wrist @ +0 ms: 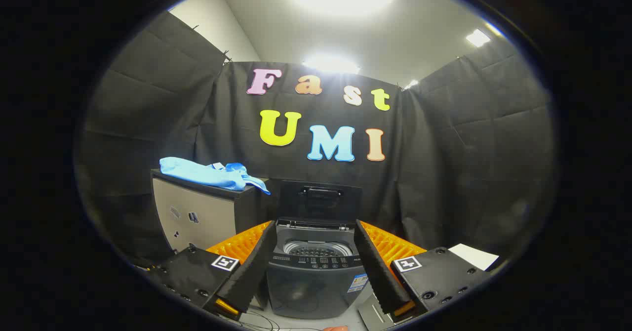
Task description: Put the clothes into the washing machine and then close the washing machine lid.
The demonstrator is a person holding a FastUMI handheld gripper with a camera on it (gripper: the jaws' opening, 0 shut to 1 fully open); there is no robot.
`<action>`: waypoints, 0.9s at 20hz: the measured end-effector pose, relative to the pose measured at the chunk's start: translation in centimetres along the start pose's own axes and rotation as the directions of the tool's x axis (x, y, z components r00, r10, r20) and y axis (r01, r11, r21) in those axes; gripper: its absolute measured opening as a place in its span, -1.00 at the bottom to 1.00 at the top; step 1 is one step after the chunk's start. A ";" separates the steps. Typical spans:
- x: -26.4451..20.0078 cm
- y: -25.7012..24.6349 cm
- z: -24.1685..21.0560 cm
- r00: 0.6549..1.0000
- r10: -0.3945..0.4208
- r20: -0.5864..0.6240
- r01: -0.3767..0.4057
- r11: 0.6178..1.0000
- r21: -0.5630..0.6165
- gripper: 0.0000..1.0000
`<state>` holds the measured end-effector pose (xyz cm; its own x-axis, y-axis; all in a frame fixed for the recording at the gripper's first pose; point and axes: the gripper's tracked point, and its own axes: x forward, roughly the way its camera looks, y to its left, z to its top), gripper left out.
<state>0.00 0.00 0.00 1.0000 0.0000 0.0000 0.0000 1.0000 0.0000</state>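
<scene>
So the claw (316,267) sat at bottom centre, fingers spread wide with nothing between them. Just beyond them stood the small grey top-loading washing machine (314,271), lid (321,200) raised. At middle left, the crumpled light-blue cloth garment (210,173) lay on a grey cabinet (197,212). It looked soft, light and floppy; likely best pinched at a bunched fold near the overhanging corner.
</scene>
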 end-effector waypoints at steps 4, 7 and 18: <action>-0.2 -0.3 0.8 1.000 -0.003 0.014 0.003 1.000 -0.006 0.95; -0.5 -0.4 1.1 1.000 0.003 0.021 -0.003 1.000 -0.014 0.95; -1.4 -0.4 1.3 1.000 0.009 0.022 -0.009 1.000 -0.018 0.95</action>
<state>-1.44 -0.44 1.27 0.9997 0.0094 0.0224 -0.0090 0.9998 -0.0179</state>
